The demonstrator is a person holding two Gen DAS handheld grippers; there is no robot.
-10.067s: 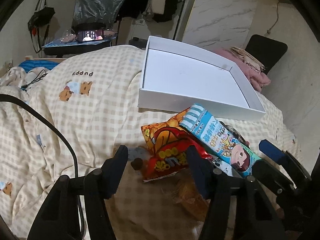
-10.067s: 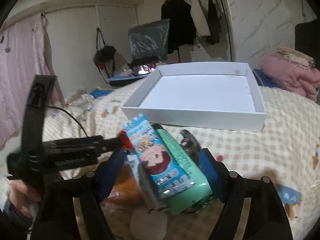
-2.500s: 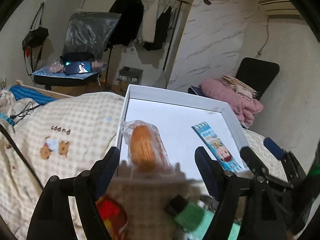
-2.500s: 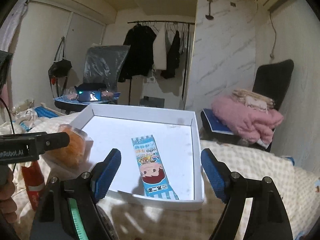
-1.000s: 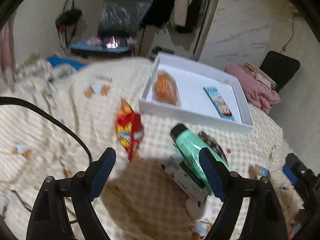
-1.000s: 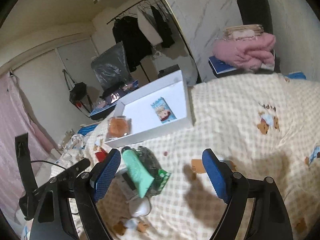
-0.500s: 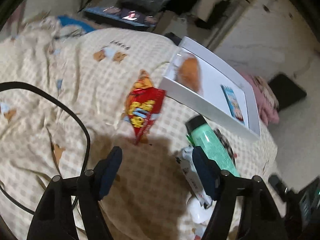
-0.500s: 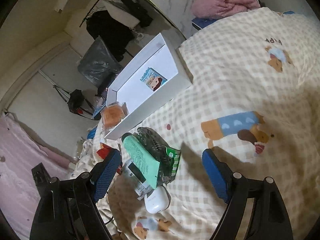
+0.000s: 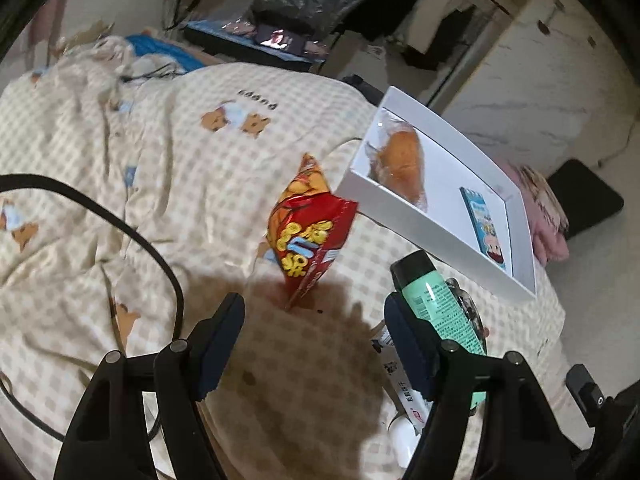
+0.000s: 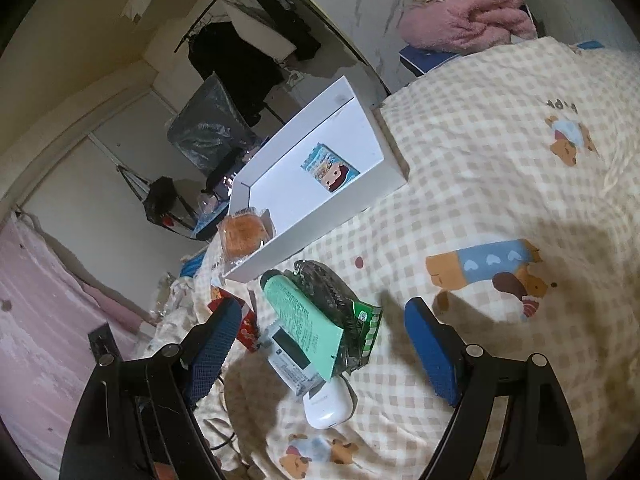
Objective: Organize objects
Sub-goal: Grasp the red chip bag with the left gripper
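A white box point(image 9: 404, 216) point(image 10: 332, 232) lies on the checked bedspread. In it are a wrapped orange bun point(image 9: 402, 162) point(image 10: 244, 234) and a blue cartoon snack packet point(image 9: 486, 226) point(image 10: 330, 172). A red snack bag point(image 9: 308, 232) point(image 10: 240, 322) lies in front of the box. A green tube point(image 9: 440, 312) point(image 10: 304, 324), a dark green-edged packet point(image 10: 340, 304), a white carton point(image 10: 290, 360) and a white case point(image 10: 328, 404) lie in a pile. My left gripper point(image 9: 314, 344) is open and empty, just short of the red bag. My right gripper point(image 10: 316, 344) is open and empty above the pile.
A black cable point(image 9: 120, 232) loops over the bedspread at the left. A pink blanket point(image 10: 464, 20) and a black chair point(image 9: 584, 200) stand beyond the bed. A clothes rack and a covered chair are at the back.
Both grippers have drawn back from the box and tilted down toward the loose items. The red bag and the pile look closer. Bun and blue packet stay in the box.
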